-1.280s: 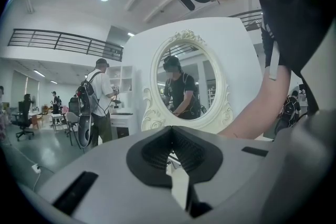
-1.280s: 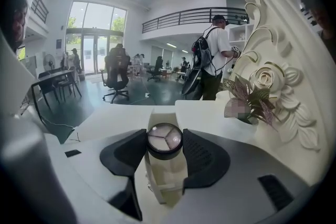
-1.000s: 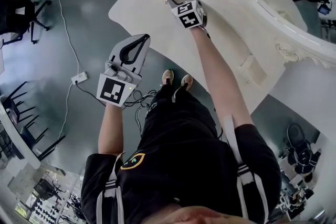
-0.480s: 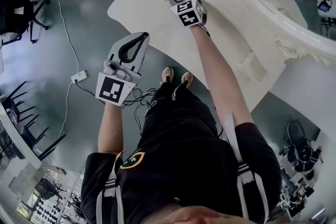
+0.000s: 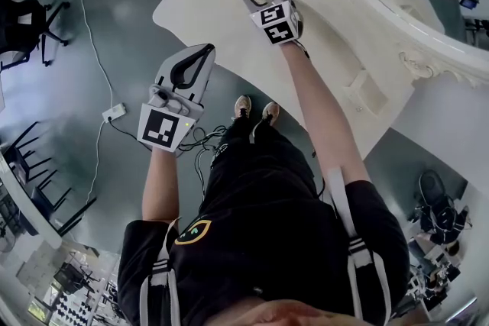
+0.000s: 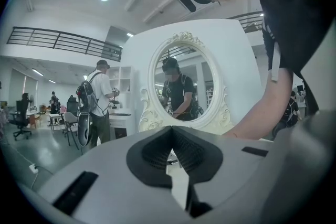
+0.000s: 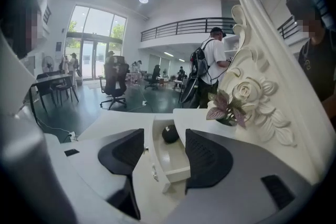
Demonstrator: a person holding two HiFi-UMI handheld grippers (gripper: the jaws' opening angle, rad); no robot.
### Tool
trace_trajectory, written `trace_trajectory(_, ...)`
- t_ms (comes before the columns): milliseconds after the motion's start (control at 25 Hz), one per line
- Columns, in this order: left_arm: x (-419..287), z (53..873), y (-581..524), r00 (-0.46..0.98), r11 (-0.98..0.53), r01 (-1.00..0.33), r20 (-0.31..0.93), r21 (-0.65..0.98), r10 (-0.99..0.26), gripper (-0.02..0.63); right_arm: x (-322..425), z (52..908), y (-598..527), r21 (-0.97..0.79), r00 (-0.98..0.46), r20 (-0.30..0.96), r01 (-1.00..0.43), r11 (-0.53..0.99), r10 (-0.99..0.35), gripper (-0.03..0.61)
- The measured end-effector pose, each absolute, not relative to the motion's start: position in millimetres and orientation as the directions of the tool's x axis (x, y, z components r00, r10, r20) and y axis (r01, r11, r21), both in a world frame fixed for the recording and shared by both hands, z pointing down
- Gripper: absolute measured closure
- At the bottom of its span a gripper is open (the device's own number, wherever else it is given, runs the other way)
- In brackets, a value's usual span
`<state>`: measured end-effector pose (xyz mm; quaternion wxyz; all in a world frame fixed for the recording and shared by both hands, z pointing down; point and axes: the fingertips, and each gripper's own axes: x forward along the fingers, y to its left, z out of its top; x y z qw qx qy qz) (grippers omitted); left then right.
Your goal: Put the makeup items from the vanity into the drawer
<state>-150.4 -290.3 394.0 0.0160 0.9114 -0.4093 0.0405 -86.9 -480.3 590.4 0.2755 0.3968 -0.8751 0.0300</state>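
Makeup item [image 7: 169, 134], dark and round, had just been dropped into the open drawer [image 7: 176, 165] at the vanity's [image 5: 214, 34] left end. The right gripper [image 7: 163, 139] above was opening, empty. The left gripper [image 6: 170, 136] hung closed and empty. One item looked stowed.

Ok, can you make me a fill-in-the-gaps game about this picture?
1. The white drawer is pulled ___.
2. A dark round thing lies inside the ___.
3. The left gripper's jaws are ___, holding nothing.
4. The little plant stands beside the ___.
Missing words: open, drawer, shut, mirror.
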Motion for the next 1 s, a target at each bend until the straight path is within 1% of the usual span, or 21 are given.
trace_trajectory(240, -141.5, 383.2, -285.5, 0.677, -0.679, -0.734, 0.064, -0.014, -0.733, 0.595, -72.9, 513.8, -404.5, 0.164, -0.632, 0.351, -0.685, 0.71, -0.691, 0.311)
trace_trajectory(400, -133.2, 373.9, -280.0, 0.692, -0.693, -0.72, 0.048, -0.017, -0.72, 0.595, -47.2, 467.4, -343.0, 0.191, -0.658, 0.279, -0.676, 0.712, -0.699, 0.327)
trace_trajectory(480, -129.1, 371.0, -274.8, 0.703, -0.704, -0.709, 0.041, -0.04, -0.71, 0.595, -30.5, 447.9, -316.7, 0.184, -0.653, 0.252, -0.692, 0.698, -0.714, 0.328)
trace_trajectory(600, -116.9, 361.5, -267.3, 0.722, -0.722, -0.69, 0.024, -0.047, -0.692, 0.595, -8.0, 412.6, -285.8, 0.222, -0.645, 0.175, -0.71, 0.668, -0.744, 0.336)
trace_trajectory(760, -103.4, 358.5, -253.6, 0.764, -0.759, -0.637, 0.016, -0.135, -0.644, 0.595, 14.4, 373.9, -252.2, 0.212, -0.614, 0.085, -0.758, 0.616, -0.785, 0.345)
trace_trajectory(920, -83.2, 346.9, -240.3, 0.792, -0.784, -0.604, 0.002, -0.14, -0.611, 0.595, 32.3, 346.0, -225.1, 0.203, -0.583, 0.037, -0.791, 0.577, -0.812, 0.362)
trace_trajectory(1000, -72.7, 340.7, -234.1, 0.805, -0.796, -0.588, -0.007, -0.146, -0.594, 0.595, 41.0, 337.1, -214.5, 0.206, -0.565, 0.023, -0.804, 0.557, -0.825, 0.382)
